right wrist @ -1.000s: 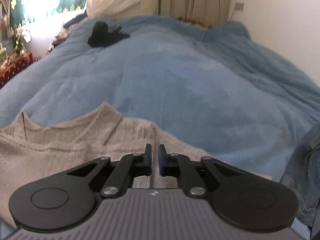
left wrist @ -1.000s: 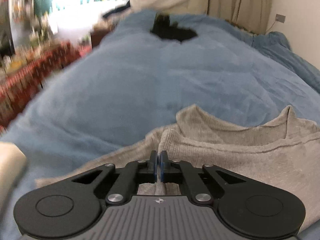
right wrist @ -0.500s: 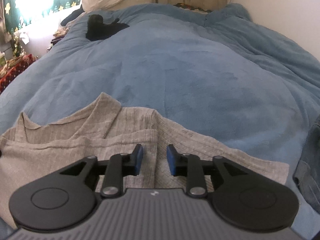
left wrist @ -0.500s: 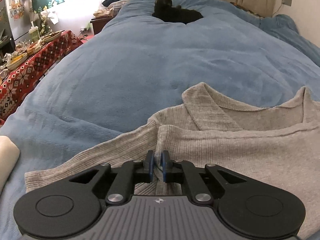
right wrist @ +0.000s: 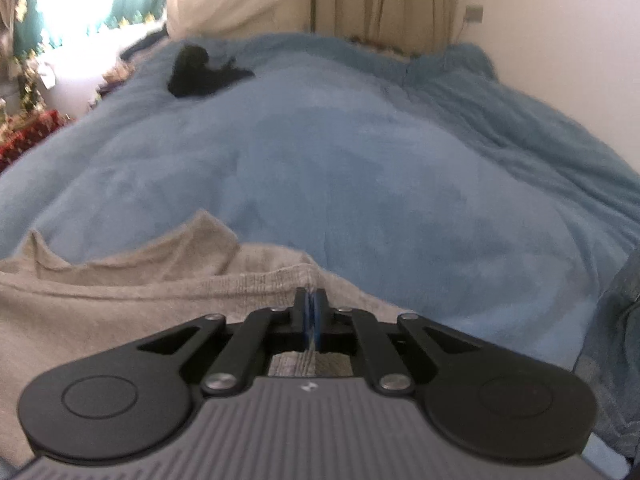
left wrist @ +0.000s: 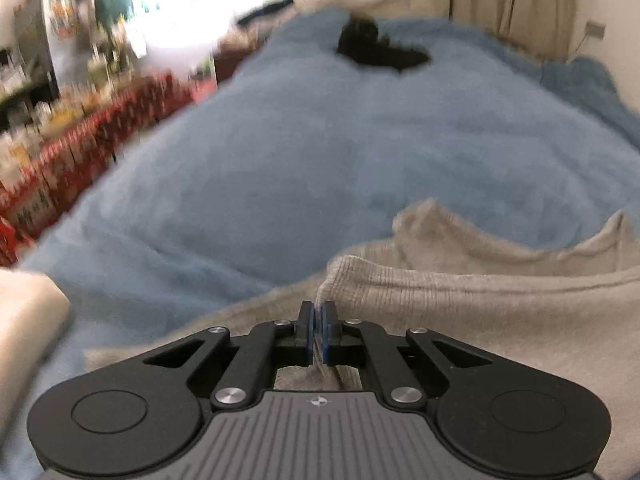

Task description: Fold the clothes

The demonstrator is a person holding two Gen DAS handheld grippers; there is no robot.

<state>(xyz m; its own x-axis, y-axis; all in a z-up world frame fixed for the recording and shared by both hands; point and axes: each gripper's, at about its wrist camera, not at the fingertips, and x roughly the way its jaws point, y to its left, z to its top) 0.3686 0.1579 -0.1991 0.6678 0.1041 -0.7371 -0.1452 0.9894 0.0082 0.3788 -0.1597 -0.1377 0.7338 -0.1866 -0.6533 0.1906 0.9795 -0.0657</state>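
Observation:
A grey ribbed sweater (left wrist: 500, 304) lies on a blue fleece blanket (left wrist: 340, 168) on a bed. Its collar points away from me. My left gripper (left wrist: 317, 312) is shut on a folded edge of the sweater at its left shoulder. My right gripper (right wrist: 310, 300) is shut on the folded edge at the right shoulder of the sweater (right wrist: 120, 292). A thin strip of grey fabric shows between each pair of blue pads. The near part of the sweater is hidden under both grippers.
A black garment (left wrist: 376, 46) lies far up the bed and shows too in the right wrist view (right wrist: 200, 74). A red patterned table (left wrist: 60, 160) stands left of the bed. A cream roll (left wrist: 24, 320) lies near left. Denim (right wrist: 624, 340) lies at right.
My right gripper, open half a second ago, has shut on the sweater's folded edge. Both views have tilted up and blurred, so both grippers are moving with the fabric.

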